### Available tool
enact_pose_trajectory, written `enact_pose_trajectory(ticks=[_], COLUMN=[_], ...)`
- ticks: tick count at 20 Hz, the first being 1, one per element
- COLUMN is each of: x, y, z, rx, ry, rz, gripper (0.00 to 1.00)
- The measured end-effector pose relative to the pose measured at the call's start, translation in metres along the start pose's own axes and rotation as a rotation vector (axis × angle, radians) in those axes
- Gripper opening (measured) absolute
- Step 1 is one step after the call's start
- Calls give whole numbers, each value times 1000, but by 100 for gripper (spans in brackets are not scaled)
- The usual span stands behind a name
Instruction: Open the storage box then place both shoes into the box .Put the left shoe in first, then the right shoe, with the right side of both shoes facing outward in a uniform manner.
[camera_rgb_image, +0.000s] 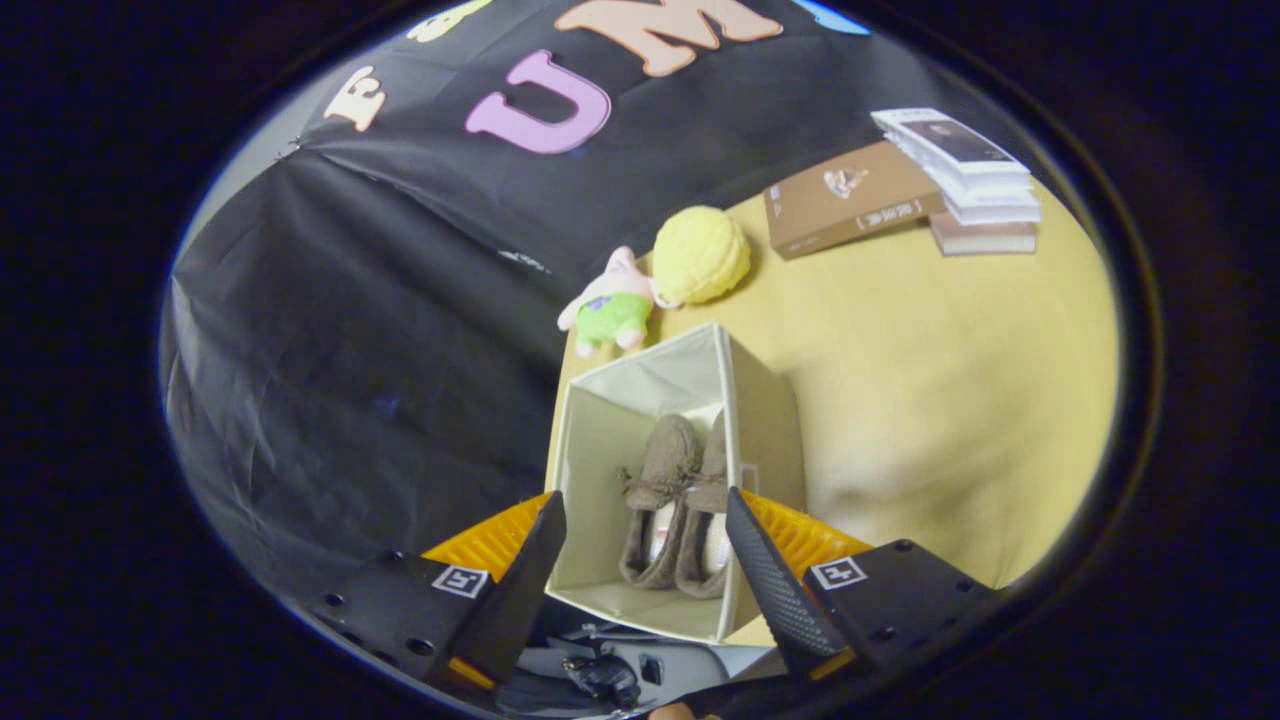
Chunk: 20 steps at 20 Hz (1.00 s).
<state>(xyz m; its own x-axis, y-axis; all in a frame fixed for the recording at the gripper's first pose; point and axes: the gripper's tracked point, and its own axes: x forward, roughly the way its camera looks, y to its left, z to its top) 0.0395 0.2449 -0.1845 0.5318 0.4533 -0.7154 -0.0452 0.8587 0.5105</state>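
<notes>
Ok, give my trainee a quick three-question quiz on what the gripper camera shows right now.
1. True or false: both shoes lie side by side inside the open storage box.
2. Multiple choice: the gripper is a) shut on a shoe, b) open and holding nothing, with the box seen between its fingers, c) shut on the box wall.
3. Short answer: what two soft things sit on the yellow surface just beyond the box?

Key:
1. True.
2. b.
3. A pink plush toy in green shorts and a yellow ball, next to each other; the books lie further off.
</notes>
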Motion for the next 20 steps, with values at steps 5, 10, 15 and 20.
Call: enact_pose_trajectory(ticks=[5,10,15,20], x=[-34,-89,-155,-231], y=[-53,-116,-129,-119], z=[41,84,133,173], rx=[-41,-142,-266,-458], ry=[-202,-390,-594,-831], rz=[-112,-249,-277,-334], gripper=[100,100,100,100])
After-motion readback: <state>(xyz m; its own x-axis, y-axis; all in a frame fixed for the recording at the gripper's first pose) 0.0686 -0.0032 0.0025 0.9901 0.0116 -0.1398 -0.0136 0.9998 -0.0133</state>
